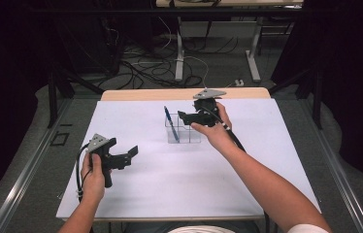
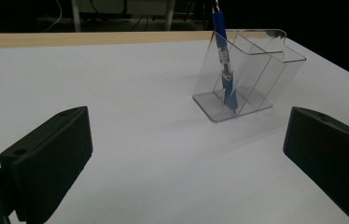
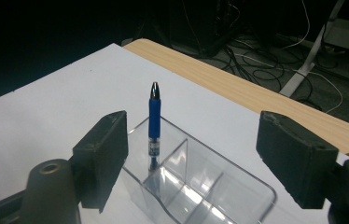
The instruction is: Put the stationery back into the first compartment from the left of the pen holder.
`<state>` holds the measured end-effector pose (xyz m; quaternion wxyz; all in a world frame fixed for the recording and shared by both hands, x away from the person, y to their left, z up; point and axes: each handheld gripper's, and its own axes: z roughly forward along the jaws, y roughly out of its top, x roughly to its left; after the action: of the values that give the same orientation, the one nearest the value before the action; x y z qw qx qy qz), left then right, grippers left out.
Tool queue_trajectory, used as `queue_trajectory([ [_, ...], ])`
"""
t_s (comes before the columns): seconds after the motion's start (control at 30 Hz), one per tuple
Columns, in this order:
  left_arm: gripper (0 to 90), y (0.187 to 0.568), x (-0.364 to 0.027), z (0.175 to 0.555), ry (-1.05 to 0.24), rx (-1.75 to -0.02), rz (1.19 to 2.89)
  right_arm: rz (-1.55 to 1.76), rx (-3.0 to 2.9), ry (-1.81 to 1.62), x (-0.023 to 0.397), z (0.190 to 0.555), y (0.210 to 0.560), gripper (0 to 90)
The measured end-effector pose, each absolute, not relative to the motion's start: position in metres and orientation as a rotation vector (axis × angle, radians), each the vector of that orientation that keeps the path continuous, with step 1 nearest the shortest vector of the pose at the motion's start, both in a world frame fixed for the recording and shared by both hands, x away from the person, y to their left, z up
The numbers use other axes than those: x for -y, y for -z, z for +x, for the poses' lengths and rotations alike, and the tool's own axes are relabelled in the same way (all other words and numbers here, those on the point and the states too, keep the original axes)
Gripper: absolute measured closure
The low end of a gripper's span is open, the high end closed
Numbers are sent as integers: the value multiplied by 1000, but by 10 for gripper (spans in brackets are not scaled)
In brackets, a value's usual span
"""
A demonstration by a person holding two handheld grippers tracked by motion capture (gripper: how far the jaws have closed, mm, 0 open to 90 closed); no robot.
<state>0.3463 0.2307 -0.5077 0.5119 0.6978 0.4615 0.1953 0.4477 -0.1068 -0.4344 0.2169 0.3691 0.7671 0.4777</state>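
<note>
Pen (image 3: 154, 122) stands in the clear holder (image 3: 196, 186); right gripper (image 1: 189, 118) spread wide above it, left gripper (image 1: 130, 154) spread too

A white table (image 1: 170, 179) with a pale wooden far edge (image 1: 150, 93) stands on a grey floor (image 1: 39, 184). Toward twelve o'clock, black cables (image 1: 145, 68) tangle around the white legs (image 1: 179, 53) of another desk. Dark curtains (image 1: 344, 73) close in at three and nine o'clock.
</note>
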Motion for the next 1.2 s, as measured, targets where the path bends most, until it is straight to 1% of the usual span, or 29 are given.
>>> queue_trajectory([
  [0.13, 13, 508, -231, 346, -471, -1112, 1679, 995, -2091, -1342, 123, 438, 428, 190],
  [0.33, 13, 508, -231, 346, -473, -1114, 1679, 1030, -2131, -1344, 148, 422, 425, 183],
  [0.4, 13, 508, -231, 346, -475, -1116, 1680, 1049, -2121, -1333, 158, 417, 426, 139],
  [0.43, 13, 508, -231, 346, -475, -1117, 1679, 1044, -2121, -1327, 161, 415, 427, 131],
  [0.47, 12, 508, -231, 346, -476, -1117, 1679, 1042, -2114, -1329, 166, 414, 428, 98],
  [0.5, 13, 508, -231, 346, -476, -1118, 1677, 1064, -2111, -1329, 170, 411, 429, 36],
  [0.53, 13, 508, -231, 345, -477, -1119, 1677, 1074, -2100, -1329, 175, 409, 430, 0],
  [0.9, 13, 508, -231, 345, -479, -1128, 1677, 1163, -2018, -1318, 224, 383, 448, 0],
  [1.2, 13, 508, -232, 345, -484, -1130, 1680, 1272, -1951, -1264, 257, 375, 472, 0],
])
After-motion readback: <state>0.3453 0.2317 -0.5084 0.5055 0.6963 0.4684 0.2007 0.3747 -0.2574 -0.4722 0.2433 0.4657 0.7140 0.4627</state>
